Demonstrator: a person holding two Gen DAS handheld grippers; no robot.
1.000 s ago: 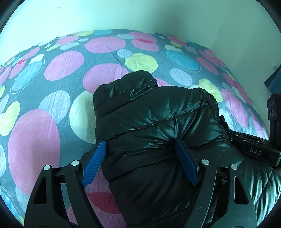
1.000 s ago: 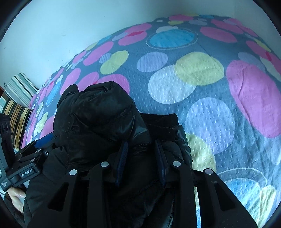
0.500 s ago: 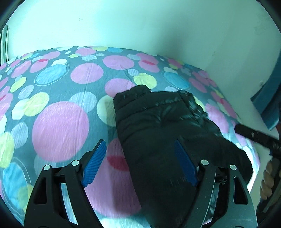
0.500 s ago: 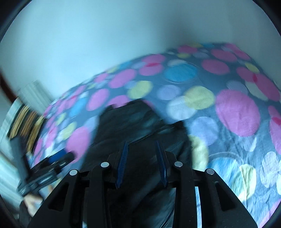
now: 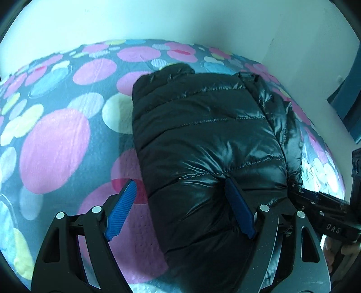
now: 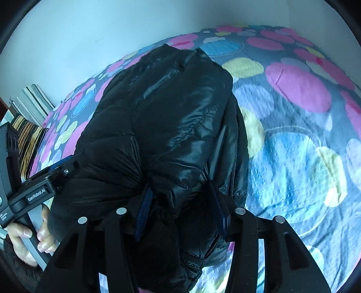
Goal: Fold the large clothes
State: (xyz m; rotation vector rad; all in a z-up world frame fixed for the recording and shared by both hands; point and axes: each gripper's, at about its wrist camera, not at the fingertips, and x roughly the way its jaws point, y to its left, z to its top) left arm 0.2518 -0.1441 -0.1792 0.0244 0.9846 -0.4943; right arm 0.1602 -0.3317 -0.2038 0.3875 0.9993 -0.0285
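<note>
A shiny black quilted jacket (image 5: 203, 135) lies bundled on a bedspread (image 5: 56, 139) printed with coloured dots. My left gripper (image 5: 180, 209) stands open wide at the bundle's near left edge. Its right finger (image 5: 239, 209) dents the fabric and its left finger (image 5: 121, 211) hangs over bare bedspread. In the right wrist view the jacket (image 6: 169, 112) fills the middle. My right gripper (image 6: 182, 209) has puffy fabric bunched between its fingers, its jaws are opening, and both pads still touch the cloth. The other gripper shows at each view's edge (image 5: 327, 225) (image 6: 40, 191), held by a hand (image 6: 29, 239).
A pale wall (image 5: 180, 20) runs along the far side of the bed. Striped cushions (image 6: 29, 126) lie at the bed's left end in the right wrist view. A dark blue panel (image 5: 349, 90) stands beyond the bed's right edge. Bedspread lies bare left and right of the jacket.
Both grippers have shifted across the bed along with the jacket. The right gripper's fingers stand wider apart than before. The left gripper's fingers keep the same wide gap.
</note>
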